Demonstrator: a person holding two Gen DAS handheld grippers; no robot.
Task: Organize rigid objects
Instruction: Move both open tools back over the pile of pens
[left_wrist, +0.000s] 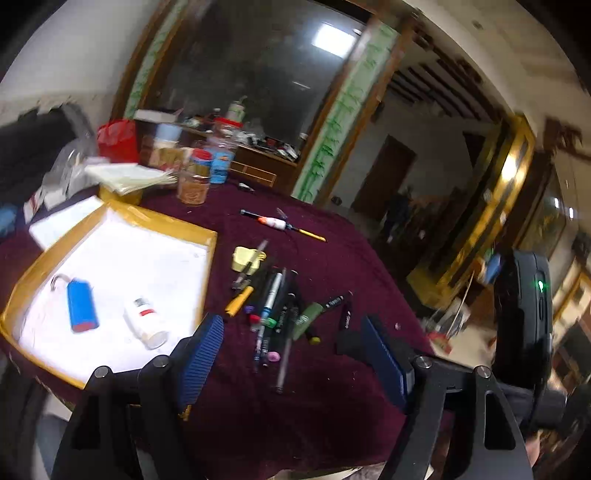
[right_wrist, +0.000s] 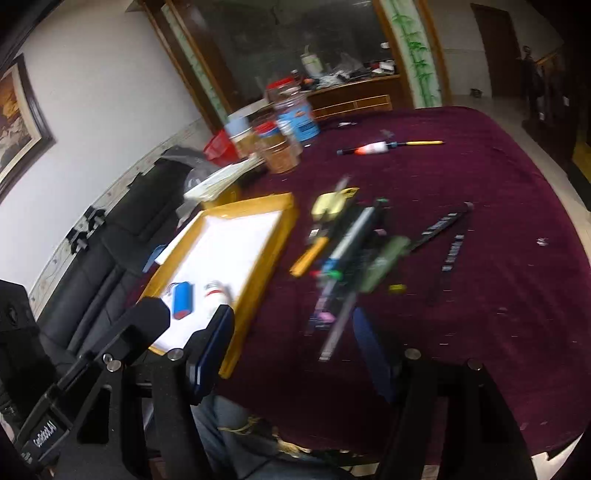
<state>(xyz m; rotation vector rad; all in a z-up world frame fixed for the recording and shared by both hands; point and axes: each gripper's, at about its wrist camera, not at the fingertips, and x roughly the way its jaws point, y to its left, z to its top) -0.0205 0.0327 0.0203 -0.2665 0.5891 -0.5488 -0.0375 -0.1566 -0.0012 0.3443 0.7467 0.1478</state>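
A pile of pens and markers (left_wrist: 273, 314) (right_wrist: 343, 258) lies on the maroon tablecloth (left_wrist: 332, 258) (right_wrist: 480, 177), with a green marker (left_wrist: 308, 319) at its right side. To its left stands a yellow-rimmed white tray (left_wrist: 207, 236) (right_wrist: 258, 201) holding a blue cylinder (left_wrist: 82, 306) (right_wrist: 183, 295) and a white bottle (left_wrist: 146, 323) (right_wrist: 214, 295). My left gripper (left_wrist: 291, 354) hovers open over the near end of the pile, nothing between its fingers. My right gripper (right_wrist: 291, 350) is open too, above the table's near edge, with nothing in it.
Jars (left_wrist: 194, 181) (right_wrist: 280, 147), a paper stack (left_wrist: 125, 175) and a red basket (left_wrist: 118, 140) crowd the far left. A float-like stick (left_wrist: 275, 222) lies farther back. Two black pens (right_wrist: 439, 225) lie right of the pile. A black sofa (right_wrist: 110, 229) stands left of the table.
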